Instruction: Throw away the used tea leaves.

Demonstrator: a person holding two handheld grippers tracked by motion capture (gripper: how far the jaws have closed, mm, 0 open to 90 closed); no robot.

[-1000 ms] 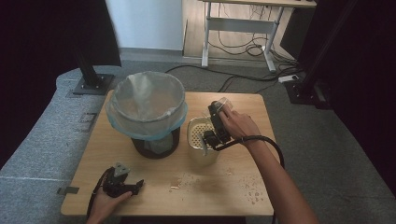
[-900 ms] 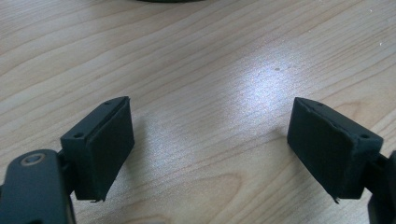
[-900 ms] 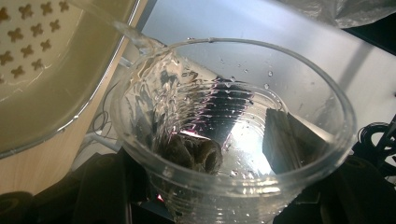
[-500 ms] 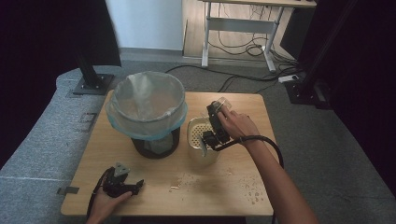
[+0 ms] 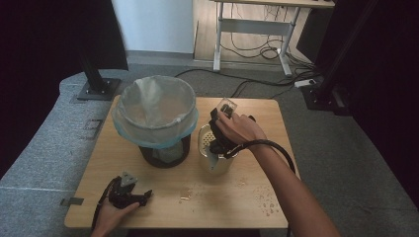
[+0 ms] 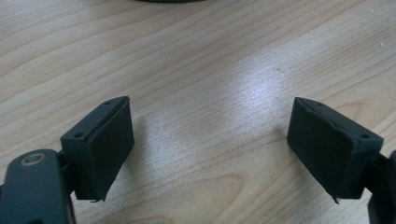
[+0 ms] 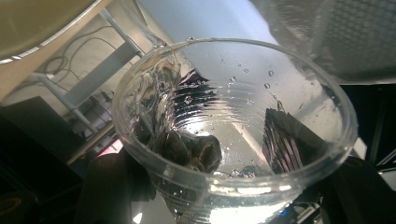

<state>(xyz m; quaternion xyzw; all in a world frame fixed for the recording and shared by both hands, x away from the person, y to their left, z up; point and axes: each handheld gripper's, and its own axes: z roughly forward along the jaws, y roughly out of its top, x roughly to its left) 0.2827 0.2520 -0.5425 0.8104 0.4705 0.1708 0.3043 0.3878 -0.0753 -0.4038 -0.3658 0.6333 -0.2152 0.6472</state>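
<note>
A: What differs from the frame one second earlier?

B: Very little. In the high view the right gripper (image 5: 221, 143) remains tipped over the strainer pot (image 5: 210, 148), and the left gripper (image 5: 129, 193) remains at rest on the table (image 5: 237, 197). Neither has shifted noticeably.

A: High view: how do things lie about the strainer pot?

B: The lined bin (image 5: 154, 118) stands just beside the pot, on its left. The right gripper hangs directly above the pot's perforated insert, presumably so that liquid drains through while solids are caught. A few drops and crumbs lie on the wood nearer the person than the pot. The left gripper lies well apart from the pot, near the table's front edge, apparently parked because pouring needs one hand.

A: Left gripper view?

B: Bare wood grain lies beneath the left gripper (image 6: 208, 149). Its jaws stand wide apart with nothing between them.

A: Right gripper view?

B: The right gripper (image 7: 205, 154) clamps a clear plastic cup (image 7: 233, 135), one dark pad showing through each wall. The cup is tilted mouth-forward. Droplets cling inside, and a dark wet lump (image 7: 187, 149) sits near the bottom. The lump looks like a tea bag or leaves, but this cannot be confirmed. The pot itself lies below the cup's rim, out of sight here.

A: Stage of work?

B: Judged as late in the pour: little liquid seems left.
</note>
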